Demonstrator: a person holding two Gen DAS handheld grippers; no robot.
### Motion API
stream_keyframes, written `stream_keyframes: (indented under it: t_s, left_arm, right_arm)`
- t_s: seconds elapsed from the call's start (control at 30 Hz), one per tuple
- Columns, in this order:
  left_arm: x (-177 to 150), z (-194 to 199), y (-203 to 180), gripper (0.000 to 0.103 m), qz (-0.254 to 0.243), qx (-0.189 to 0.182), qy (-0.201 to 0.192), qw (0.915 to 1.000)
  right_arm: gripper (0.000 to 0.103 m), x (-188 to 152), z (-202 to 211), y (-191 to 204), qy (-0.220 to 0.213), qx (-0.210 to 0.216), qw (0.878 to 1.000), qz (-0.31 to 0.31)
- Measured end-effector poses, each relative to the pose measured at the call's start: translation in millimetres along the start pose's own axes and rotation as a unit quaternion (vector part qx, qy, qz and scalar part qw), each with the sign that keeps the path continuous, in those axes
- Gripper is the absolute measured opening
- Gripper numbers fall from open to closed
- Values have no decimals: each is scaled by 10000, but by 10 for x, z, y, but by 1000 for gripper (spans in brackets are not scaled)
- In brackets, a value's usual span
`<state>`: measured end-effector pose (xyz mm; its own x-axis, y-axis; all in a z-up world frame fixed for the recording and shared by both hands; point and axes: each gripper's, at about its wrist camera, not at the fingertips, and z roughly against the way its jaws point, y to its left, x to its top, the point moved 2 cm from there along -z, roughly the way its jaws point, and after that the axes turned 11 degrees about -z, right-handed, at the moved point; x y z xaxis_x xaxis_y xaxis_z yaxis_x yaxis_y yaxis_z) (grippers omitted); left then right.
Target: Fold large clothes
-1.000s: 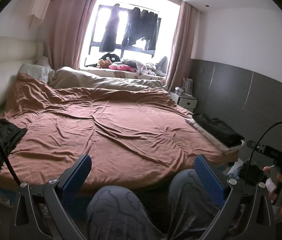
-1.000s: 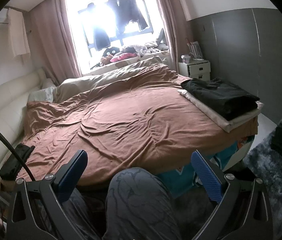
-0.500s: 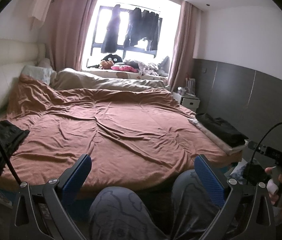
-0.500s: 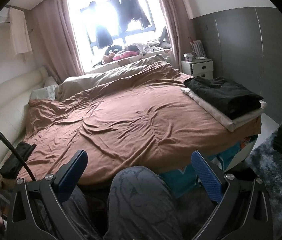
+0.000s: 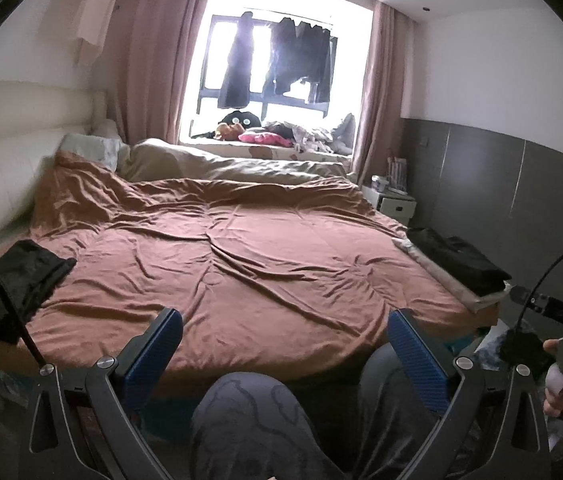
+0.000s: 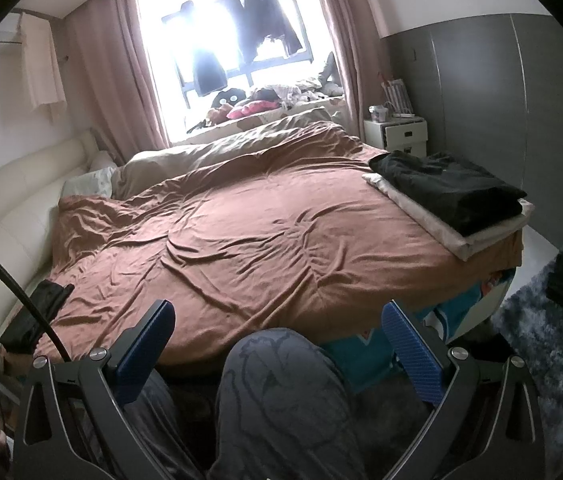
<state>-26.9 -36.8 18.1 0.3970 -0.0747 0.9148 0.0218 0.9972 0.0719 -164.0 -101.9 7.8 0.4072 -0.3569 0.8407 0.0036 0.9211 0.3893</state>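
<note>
Both wrist views face bed (image 5: 241,272) from foot.

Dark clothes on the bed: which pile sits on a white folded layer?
The black pile at the bed's right edge; the other dark garment lies directly on the brown cover.

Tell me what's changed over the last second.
Very little. Both views drifted slightly, so the bed sits a bit lower in frame. Nothing was taken hold of or let go: the left tool and right tool remain open and empty, above the knees. The black clothes haven't moved.
</note>
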Motion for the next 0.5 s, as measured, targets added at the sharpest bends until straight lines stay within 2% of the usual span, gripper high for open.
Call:
stream_keyframes:
  t_s: [0.5]
  left_arm:
    - [-52,9,-59,103,-21,-10,49,10000]
  right_arm:
    - [103,-36,15,18,46,-19,10000,-24]
